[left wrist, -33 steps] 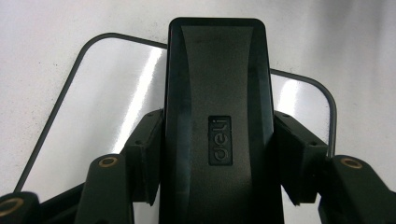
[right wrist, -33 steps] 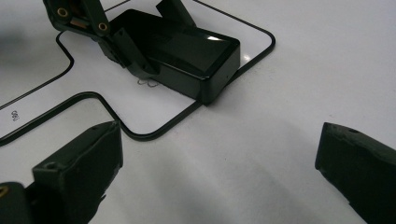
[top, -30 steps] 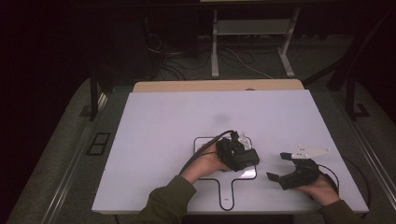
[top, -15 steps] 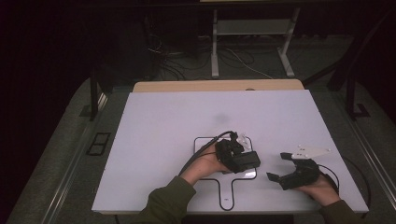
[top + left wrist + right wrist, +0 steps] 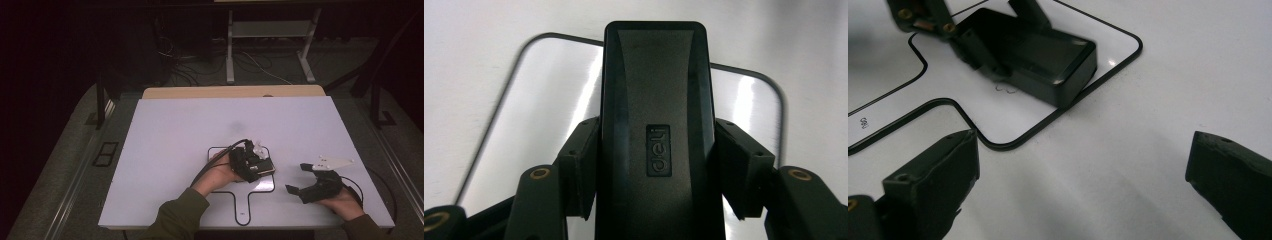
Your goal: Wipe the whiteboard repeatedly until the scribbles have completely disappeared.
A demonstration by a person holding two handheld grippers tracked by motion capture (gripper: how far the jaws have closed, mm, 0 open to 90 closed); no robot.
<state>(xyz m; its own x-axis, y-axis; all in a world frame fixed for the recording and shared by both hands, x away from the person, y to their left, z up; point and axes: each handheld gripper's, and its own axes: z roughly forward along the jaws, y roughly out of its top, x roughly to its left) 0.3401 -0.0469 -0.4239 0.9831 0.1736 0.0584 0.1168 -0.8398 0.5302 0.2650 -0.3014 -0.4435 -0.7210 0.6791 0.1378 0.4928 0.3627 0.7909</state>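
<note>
Jaws of left gripper clamp black box, pointing straight ahead.

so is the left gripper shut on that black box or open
Shut on it: in the left gripper view both fingers press the sides of the black box, above the outlined square.

Black box: a flat, oblong plastic case with rounded corners and a matte top, carrying a small embossed logo plate near mid-length. From the right gripper view I see it lying low over the white table, inside the black outline drawn on the surface, near that outline's rounded corner. From the high view I place it at the right part of the outlined square. The left gripper clamps it by both long sides.
</note>
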